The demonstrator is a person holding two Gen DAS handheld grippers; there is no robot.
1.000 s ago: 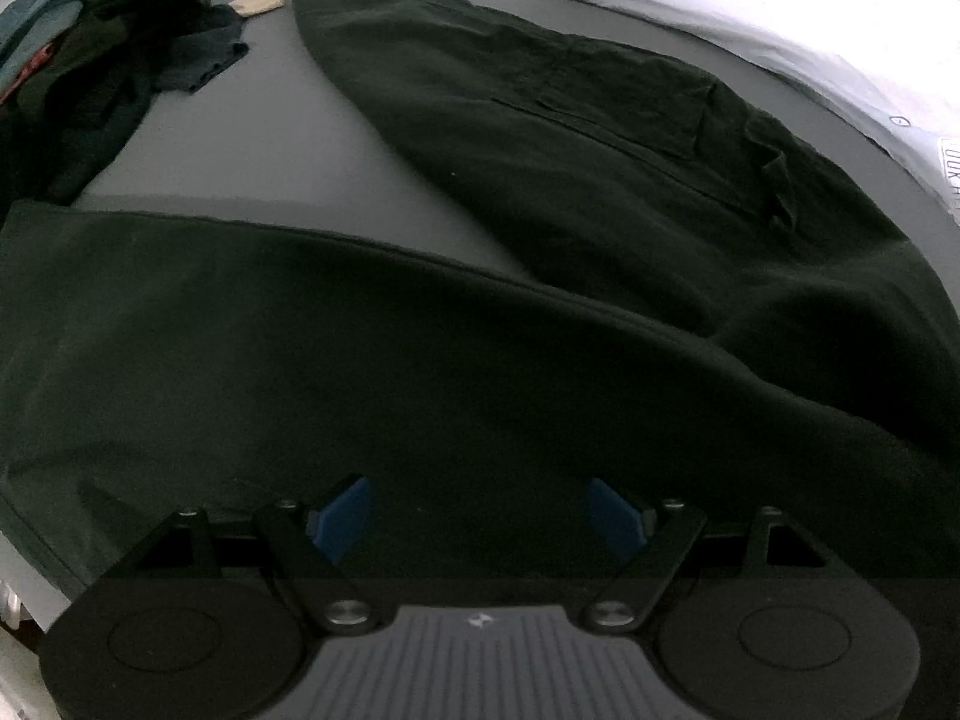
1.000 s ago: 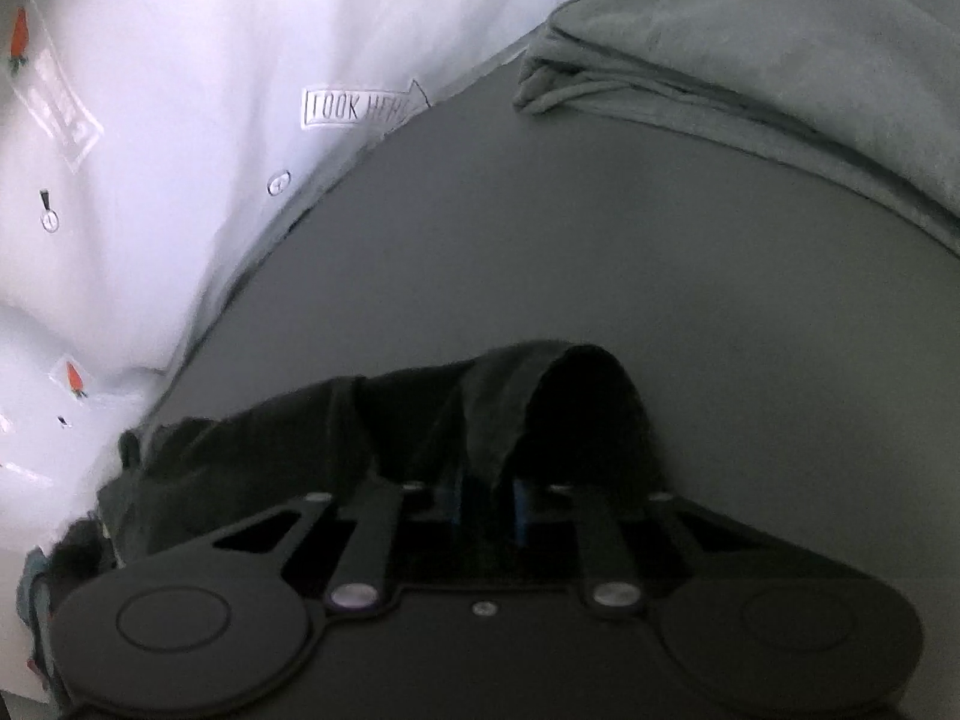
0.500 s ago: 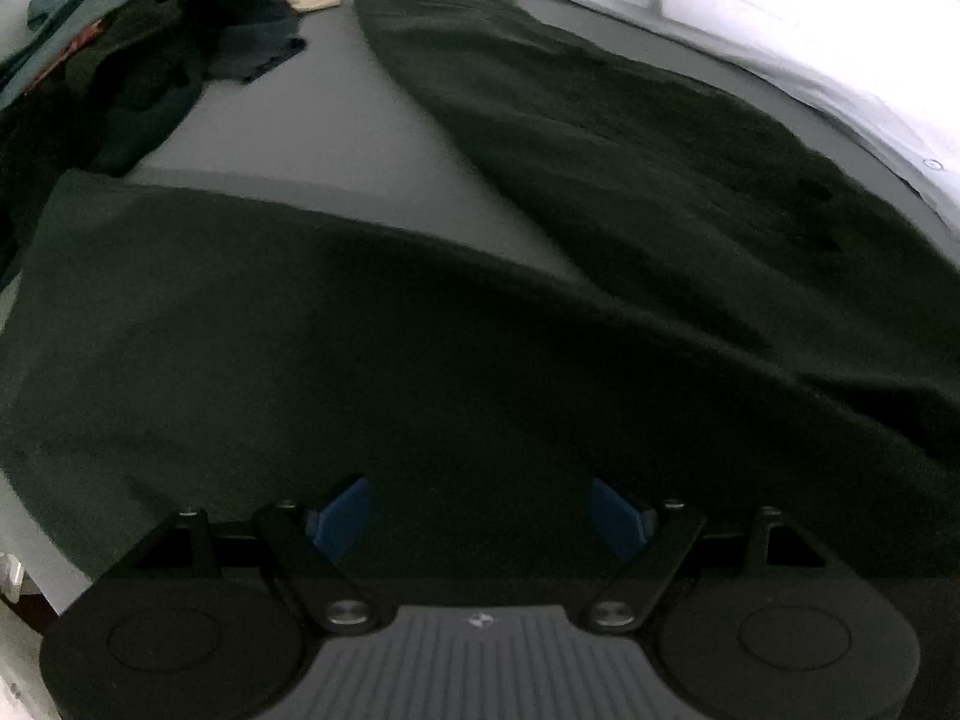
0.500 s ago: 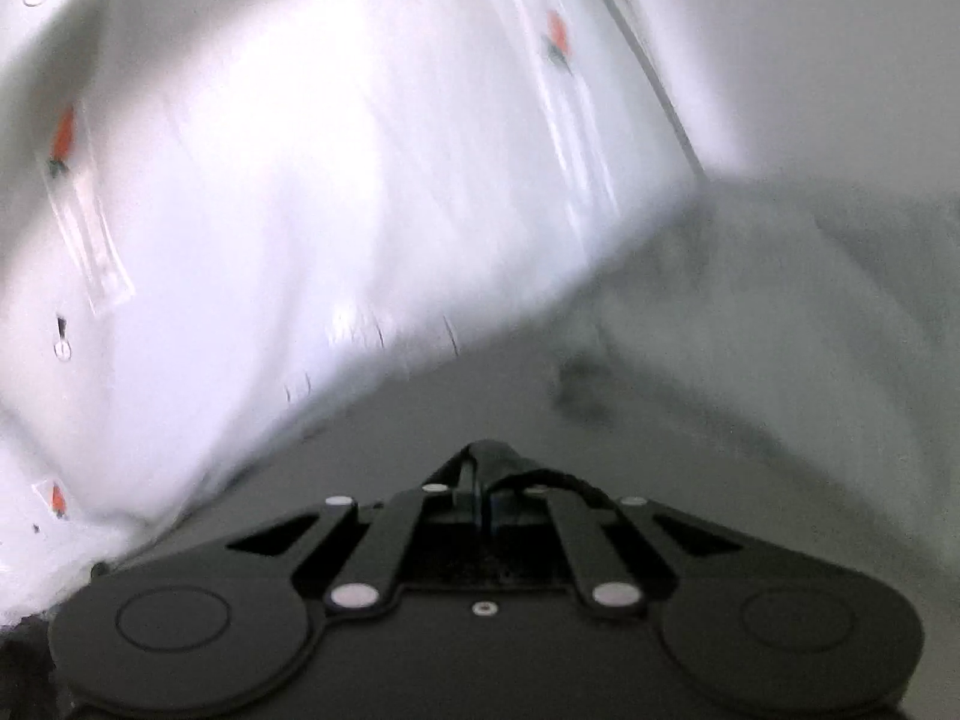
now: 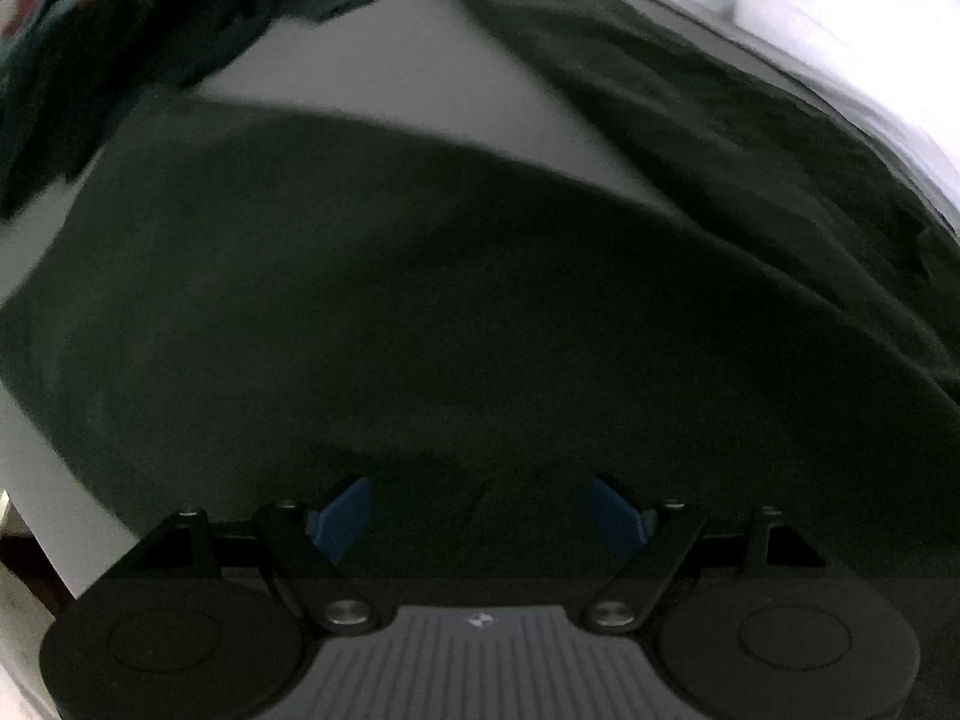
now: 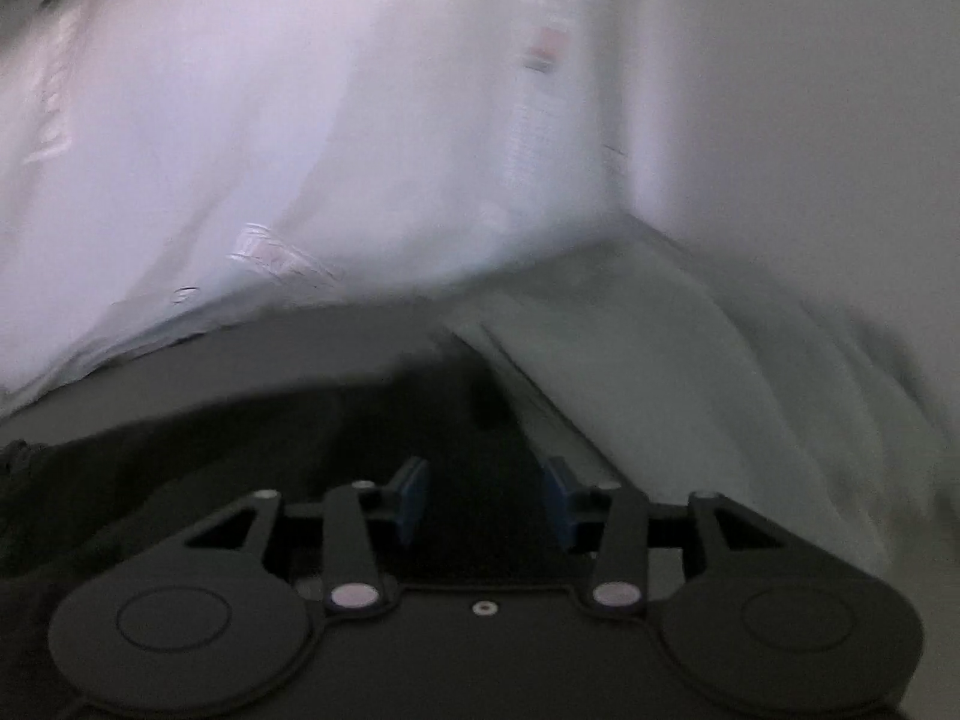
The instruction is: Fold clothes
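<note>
Dark green cloth trousers (image 5: 456, 312) lie spread on the grey flat surface (image 5: 384, 66), one leg running toward one o'clock. Left gripper (image 5: 480, 516) hangs wide open above them, gripping nothing. Right gripper (image 6: 485, 501), jaws just opened partway, has dark fabric between its blue pads (image 6: 414, 498), unpinched; pale grey folded garment (image 6: 690, 372) lies at two o'clock.

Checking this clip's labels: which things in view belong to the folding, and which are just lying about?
In the job: dark trousers, left gripper, right gripper.
Lying about: heap of clothes, grey garment, white printed bedding.
</note>
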